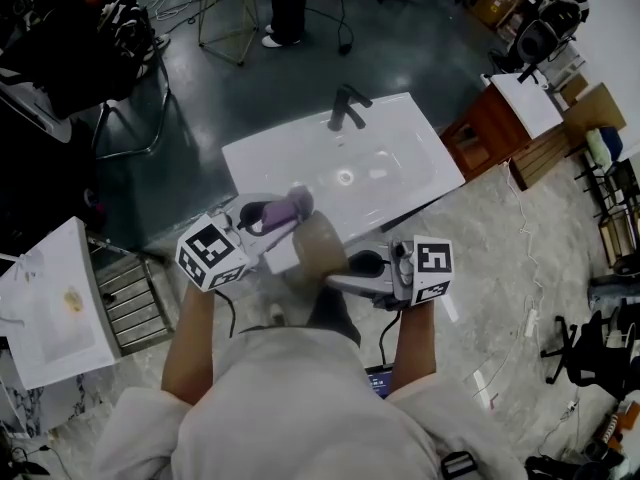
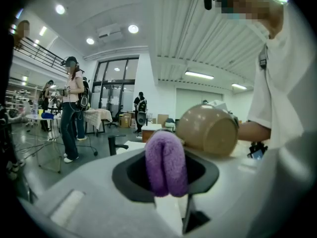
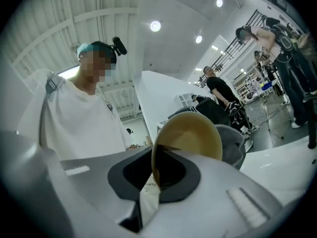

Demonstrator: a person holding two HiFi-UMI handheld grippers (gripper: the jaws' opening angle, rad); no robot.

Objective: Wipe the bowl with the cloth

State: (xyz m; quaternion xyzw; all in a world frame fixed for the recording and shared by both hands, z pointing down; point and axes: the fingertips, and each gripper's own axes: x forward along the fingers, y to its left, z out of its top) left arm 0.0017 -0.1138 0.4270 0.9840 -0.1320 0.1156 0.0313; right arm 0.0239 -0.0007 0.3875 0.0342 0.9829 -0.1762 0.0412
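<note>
The left hand-held gripper [image 1: 280,212] is clamped on a folded purple cloth [image 2: 166,163], which sticks out beyond its jaws. The right hand-held gripper [image 3: 151,188] is closed on the rim of a tan bowl [image 3: 190,135], held up on its side in the air. The cloth is just beside the bowl's outer wall; contact cannot be judged. Below them lies a white washbasin [image 1: 300,158] with a black tap [image 1: 345,108].
</note>
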